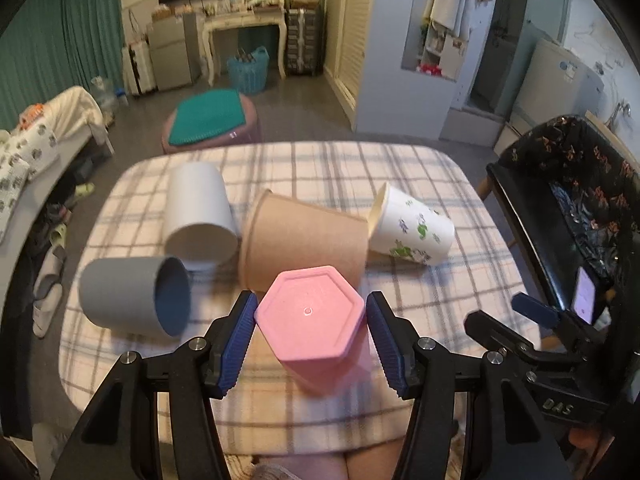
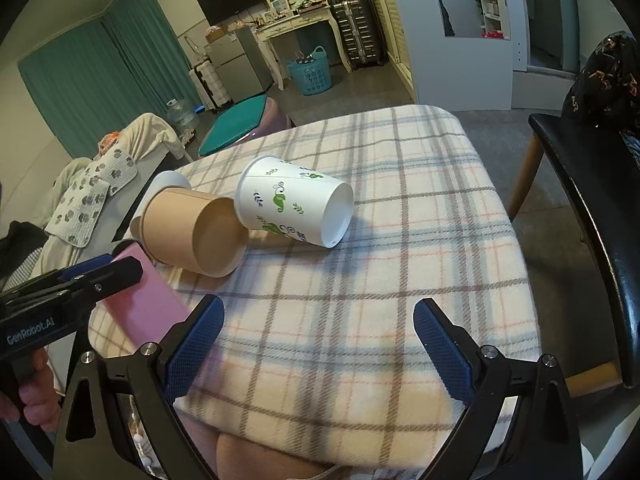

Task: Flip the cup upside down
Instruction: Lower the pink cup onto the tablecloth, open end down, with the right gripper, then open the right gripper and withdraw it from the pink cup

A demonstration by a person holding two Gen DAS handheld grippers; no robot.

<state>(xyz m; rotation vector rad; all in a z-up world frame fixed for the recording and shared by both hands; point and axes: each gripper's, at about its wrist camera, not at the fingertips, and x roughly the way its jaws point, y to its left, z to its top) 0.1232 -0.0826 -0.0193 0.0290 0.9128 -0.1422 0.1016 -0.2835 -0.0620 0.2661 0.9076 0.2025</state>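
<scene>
While the left gripper (image 1: pixel 311 334) brackets the pink cup (image 1: pixel 316 328), pads just apart, the right gripper (image 2: pixel 318 354) gapes over bare blanket (image 2: pixel 400 208) near its front edge.

The left wrist view sits low and close over the near edge of the plaid-covered worktop (image 1: pixel 420 168), facing across it toward the far edge and the room beyond, with the pink cup (image 1: pixel 316 320) right at its lens between the left claw (image 1: pixel 312 320) fingers. The right wrist view looks from the near right corner, tilted and angled toward the far left corner. Both share the brown cup (image 2: pixel 192 228), the floral cup (image 2: pixel 292 208) and the pink cup.
</scene>
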